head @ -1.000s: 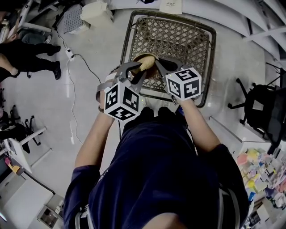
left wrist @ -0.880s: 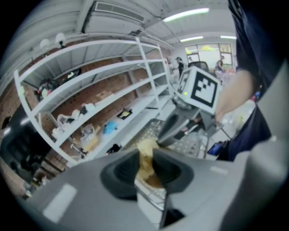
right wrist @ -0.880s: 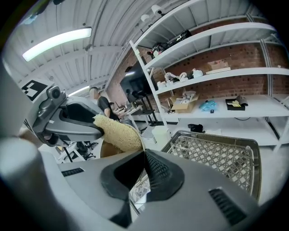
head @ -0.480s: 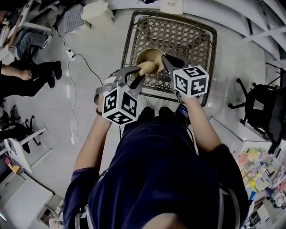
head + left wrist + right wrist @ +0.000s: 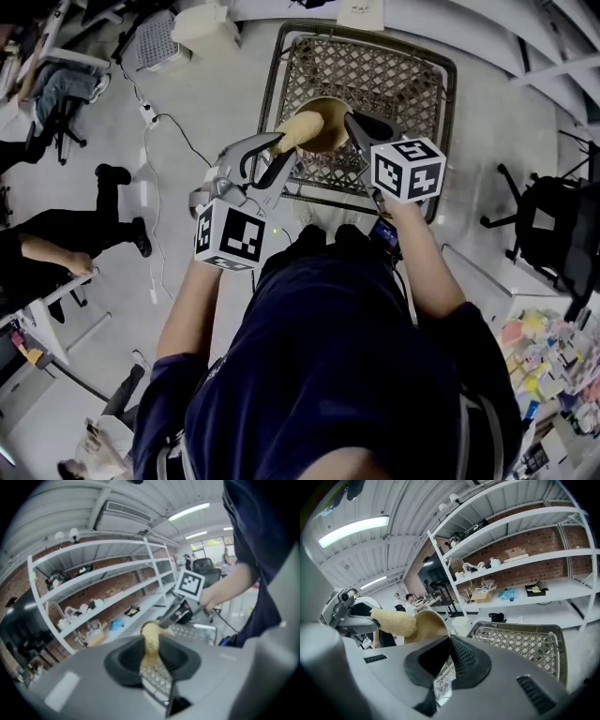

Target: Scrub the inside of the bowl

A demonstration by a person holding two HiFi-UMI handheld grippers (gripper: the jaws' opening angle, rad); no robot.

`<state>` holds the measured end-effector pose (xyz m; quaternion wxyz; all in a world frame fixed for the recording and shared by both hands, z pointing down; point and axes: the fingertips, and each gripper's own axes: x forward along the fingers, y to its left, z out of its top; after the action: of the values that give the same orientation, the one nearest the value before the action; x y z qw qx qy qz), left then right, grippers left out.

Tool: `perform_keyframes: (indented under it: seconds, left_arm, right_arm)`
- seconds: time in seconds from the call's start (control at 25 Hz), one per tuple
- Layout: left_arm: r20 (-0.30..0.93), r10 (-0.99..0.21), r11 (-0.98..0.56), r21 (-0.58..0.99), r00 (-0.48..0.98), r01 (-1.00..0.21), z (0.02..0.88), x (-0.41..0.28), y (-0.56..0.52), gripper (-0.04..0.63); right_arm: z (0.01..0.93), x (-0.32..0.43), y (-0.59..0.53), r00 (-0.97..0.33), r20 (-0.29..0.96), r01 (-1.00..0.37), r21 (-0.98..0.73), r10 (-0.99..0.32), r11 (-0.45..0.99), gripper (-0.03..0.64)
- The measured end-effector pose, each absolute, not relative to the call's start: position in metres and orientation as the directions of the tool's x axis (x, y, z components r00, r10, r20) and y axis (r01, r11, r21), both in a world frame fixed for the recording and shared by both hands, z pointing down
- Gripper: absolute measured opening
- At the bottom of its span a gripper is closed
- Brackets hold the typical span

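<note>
Two grippers meet over a wire basket (image 5: 427, 112) with a metal rim, which sits low in front of the person on a pale grey floor (image 5: 206, 94). The right gripper (image 5: 354, 124) has its jaws nearly together, pinched on the rim of a tan bowl (image 5: 328, 111). The bowl is held tipped on its side above the near left part of the basket, its mouth turned toward the left gripper (image 5: 281, 150). That gripper's jaws are clamped on a yellow, rough-looking sponge (image 5: 300, 128), whose free end reaches the mouth of the bowl. Whether it presses on the inner wall cannot be told.

A thin cable (image 5: 173, 131) trails across the floor to the left of the basket, and a seated person's dark legs (image 5: 66, 225) show at the left edge. A black office chair (image 5: 544, 225) stands to the right.

From the right gripper view, white shelves (image 5: 525, 555) with boxes and small items line a brick wall (image 5: 543, 534), and a strip light (image 5: 354, 530) glows on the ribbed white ceiling.
</note>
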<state>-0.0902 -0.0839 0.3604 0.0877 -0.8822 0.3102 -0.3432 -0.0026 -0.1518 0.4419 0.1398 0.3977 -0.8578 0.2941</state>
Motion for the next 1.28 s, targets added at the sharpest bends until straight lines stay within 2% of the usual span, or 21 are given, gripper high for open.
perform_keyframes:
  seconds: [0.4,1.28]
  left_arm:
    - [0.562,-0.586,-0.807,-0.337,0.584,-0.485,0.368,-0.087,-0.079,0.086]
    - [0.572,-0.577,-0.812,-0.324,0.584,-0.485,0.374,-0.082,-0.079,0.086]
  right_arm:
    - [0.440,-0.012,-0.146,-0.677,0.469,-0.735,-0.391,-0.567,0.554,0.014]
    - [0.449,-0.009,-0.144,-0.677,0.489,-0.733,-0.392,-0.549,0.555,0.014]
